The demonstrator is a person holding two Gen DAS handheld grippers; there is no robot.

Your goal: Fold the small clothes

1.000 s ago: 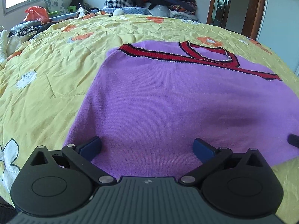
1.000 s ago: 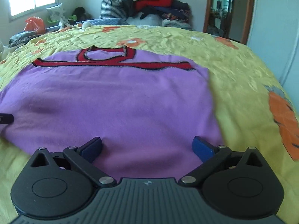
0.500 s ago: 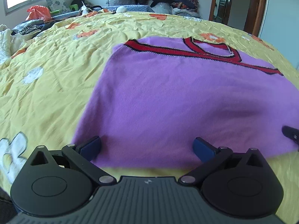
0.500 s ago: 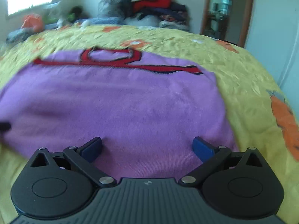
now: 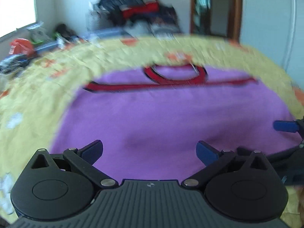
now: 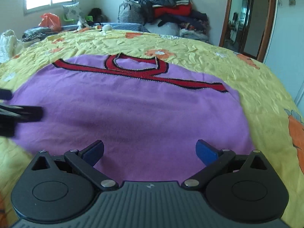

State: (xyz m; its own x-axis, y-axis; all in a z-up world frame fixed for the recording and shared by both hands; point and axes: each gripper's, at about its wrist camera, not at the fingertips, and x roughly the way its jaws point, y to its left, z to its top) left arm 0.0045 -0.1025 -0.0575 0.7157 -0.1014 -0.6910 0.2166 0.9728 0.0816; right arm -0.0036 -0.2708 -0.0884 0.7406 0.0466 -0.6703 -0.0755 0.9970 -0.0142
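A purple knit garment (image 5: 171, 117) with red and black trim lies flat on the yellow bedspread (image 5: 38, 87); it also shows in the right wrist view (image 6: 133, 110). My left gripper (image 5: 149, 152) is open and empty over the garment's near edge. My right gripper (image 6: 150, 151) is open and empty over the near edge too. One blue fingertip (image 5: 285, 126) of the right gripper shows at the right of the left wrist view. The left gripper appears as a dark blur (image 6: 17, 114) at the left of the right wrist view. The left wrist view is motion-blurred.
A pile of clothes and bags (image 6: 167, 11) is stacked against the far wall. An orange bag (image 6: 50, 20) and clutter lie at the far left by the window. A wooden door frame (image 6: 245, 19) stands at the right. The bedspread (image 6: 256, 87) surrounds the garment.
The left gripper has swung right, so the neckline now sits centred ahead and the right gripper shows close beside it. The right gripper has shifted a little. Both jaws stay open.
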